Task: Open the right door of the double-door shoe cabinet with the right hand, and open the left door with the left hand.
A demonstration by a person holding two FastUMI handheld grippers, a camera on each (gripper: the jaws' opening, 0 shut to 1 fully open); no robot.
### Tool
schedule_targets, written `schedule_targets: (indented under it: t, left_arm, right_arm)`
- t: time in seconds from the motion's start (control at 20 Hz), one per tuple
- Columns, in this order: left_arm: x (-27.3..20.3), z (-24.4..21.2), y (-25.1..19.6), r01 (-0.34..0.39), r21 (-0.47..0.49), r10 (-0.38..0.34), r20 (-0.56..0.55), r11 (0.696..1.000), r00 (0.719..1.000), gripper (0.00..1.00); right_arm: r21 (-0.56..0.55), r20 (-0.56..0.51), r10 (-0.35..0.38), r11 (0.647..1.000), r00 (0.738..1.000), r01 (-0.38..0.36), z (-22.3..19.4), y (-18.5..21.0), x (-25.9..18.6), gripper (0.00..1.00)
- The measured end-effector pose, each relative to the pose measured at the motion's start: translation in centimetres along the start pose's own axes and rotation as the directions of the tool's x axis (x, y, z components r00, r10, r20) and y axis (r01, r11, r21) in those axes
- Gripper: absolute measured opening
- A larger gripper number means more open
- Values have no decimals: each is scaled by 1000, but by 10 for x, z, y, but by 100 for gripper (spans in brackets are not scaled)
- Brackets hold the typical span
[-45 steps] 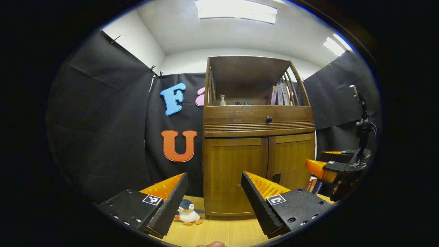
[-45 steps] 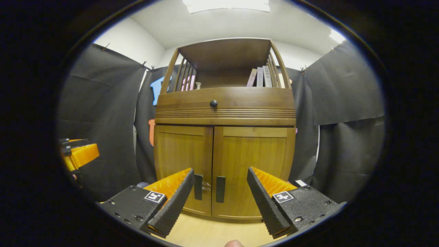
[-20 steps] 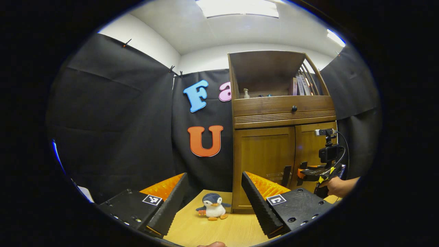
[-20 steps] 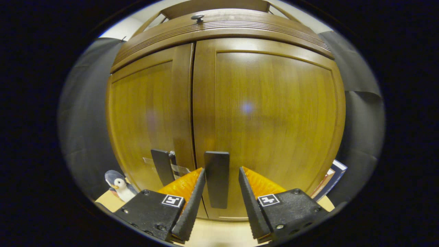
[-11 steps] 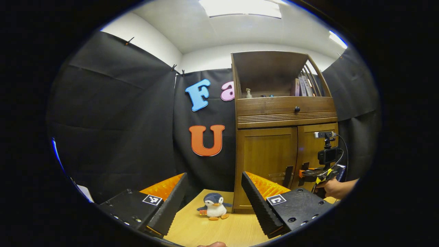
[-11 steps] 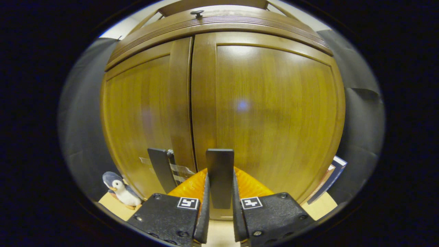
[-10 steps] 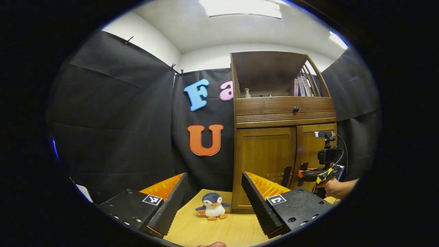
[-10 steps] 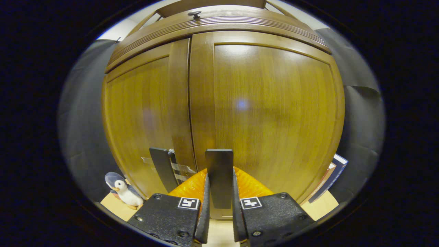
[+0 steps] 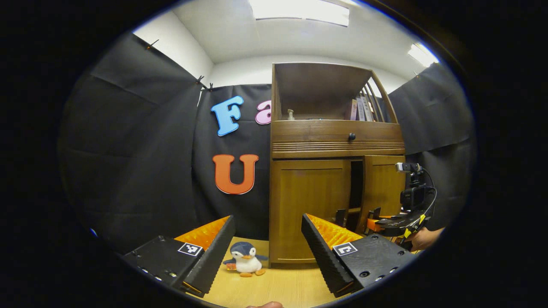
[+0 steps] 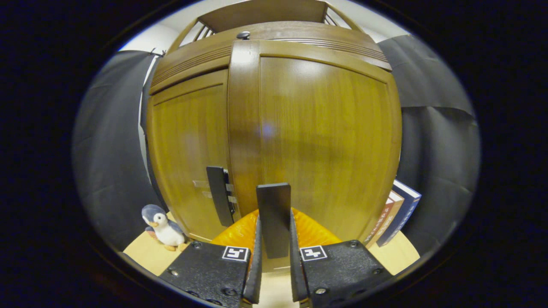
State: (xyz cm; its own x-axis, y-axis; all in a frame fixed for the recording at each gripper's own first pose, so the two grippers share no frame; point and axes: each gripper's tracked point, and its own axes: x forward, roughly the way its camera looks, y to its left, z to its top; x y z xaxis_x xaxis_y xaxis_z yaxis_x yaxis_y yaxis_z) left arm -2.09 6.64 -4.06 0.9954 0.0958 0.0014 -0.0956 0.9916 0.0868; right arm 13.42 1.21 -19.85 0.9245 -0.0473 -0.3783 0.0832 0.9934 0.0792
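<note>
Your right gripper (image 10: 274,261) has both fingers pressed flat against the dark, flat upright handle (image 10: 274,218) of the right door (image 10: 325,141), one on each side of it. That door is glossy brown wood with a framed panel, and it stands swung a little way out from the shoe cabinet (image 9: 317,145); in the left gripper view you can see a dark vertical gap (image 9: 355,188) between it and the left door (image 9: 310,205), which sits flush and closed. The left door's own handle (image 10: 220,201) is a matching dark bar near the inner edge, with a strip of clear tape beside it. Your left gripper (image 9: 267,252) is held well back from the cabinet with its jaws spread wide and nothing between them. The cabinet stands on a pale wooden floor (image 9: 278,286) against the black cloth wall; above the doors it has a ribbed band, a drawer front with a small dark knob (image 9: 351,137), and an open shelf with slatted sides holding a pump bottle (image 9: 290,114) and a few books (image 9: 361,109). A small plush penguin (image 9: 245,259) sits on the floor just beside the cabinet's left corner, and several books (image 10: 396,218) lean against its right side. In the left gripper view your hand (image 9: 421,239) shows holding the right gripper at the open door.
</note>
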Motion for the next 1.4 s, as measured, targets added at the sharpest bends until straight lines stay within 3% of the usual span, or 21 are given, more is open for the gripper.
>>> schedule_targets:
  t: [0.7, 1.1, 1.4]
  left_arm:
    - [22, -8, -58, 124, -11, -125, -20, 992, 992, 95]
    - [29, -11, -108, 206, -30, -207, -29, 978, 978, 95]
    - [36, -17, -143, 256, -23, -257, -45, 966, 965, 95]
  right_arm:
    - [28, 8, -59, 998, 998, 58, -21, -64, -100, 29]
    - [100, -13, -133, 986, 991, 133, -29, -128, -144, 21]
    - [127, 1, -202, 972, 979, 200, -26, -178, -159, 22]
